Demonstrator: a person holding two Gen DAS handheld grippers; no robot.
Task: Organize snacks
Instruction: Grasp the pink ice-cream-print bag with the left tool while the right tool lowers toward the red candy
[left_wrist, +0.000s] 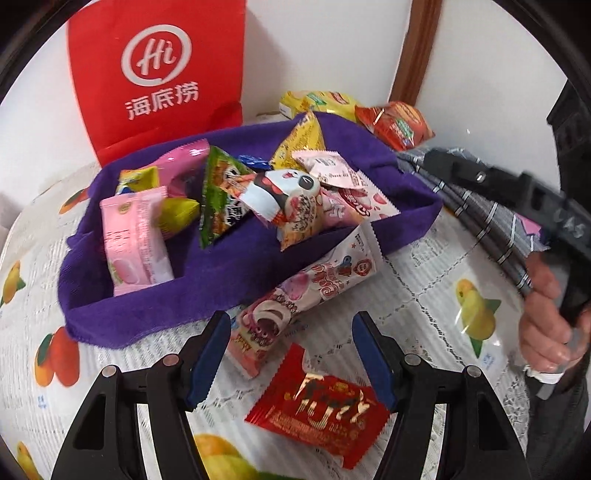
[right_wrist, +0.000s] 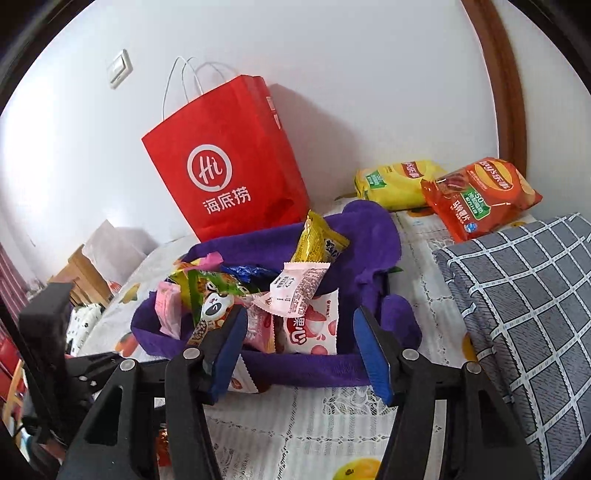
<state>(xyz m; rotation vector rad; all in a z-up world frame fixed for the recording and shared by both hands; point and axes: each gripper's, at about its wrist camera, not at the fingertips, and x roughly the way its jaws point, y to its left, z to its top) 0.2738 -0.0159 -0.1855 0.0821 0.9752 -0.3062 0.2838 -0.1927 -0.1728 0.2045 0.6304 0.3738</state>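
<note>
Two handheld grippers face a purple cloth basket heaped with about nine small snack packets, on a fruit-printed tablecloth. Both grippers are spread wide and hold nothing. From its own camera, the left gripper hovers low over two packets lying outside the basket: one long pink-and-white wrapper leaning on the basket's near rim, and one red packet flat on the cloth between the fingers. From the other camera, the right gripper sits at the basket's near edge, with bare tablecloth beneath it. Two chip bags, one yellow and one orange, lie behind the basket near the wall. One red paper bag stands upright behind the basket. One grey checked cloth covers the right side.
</note>
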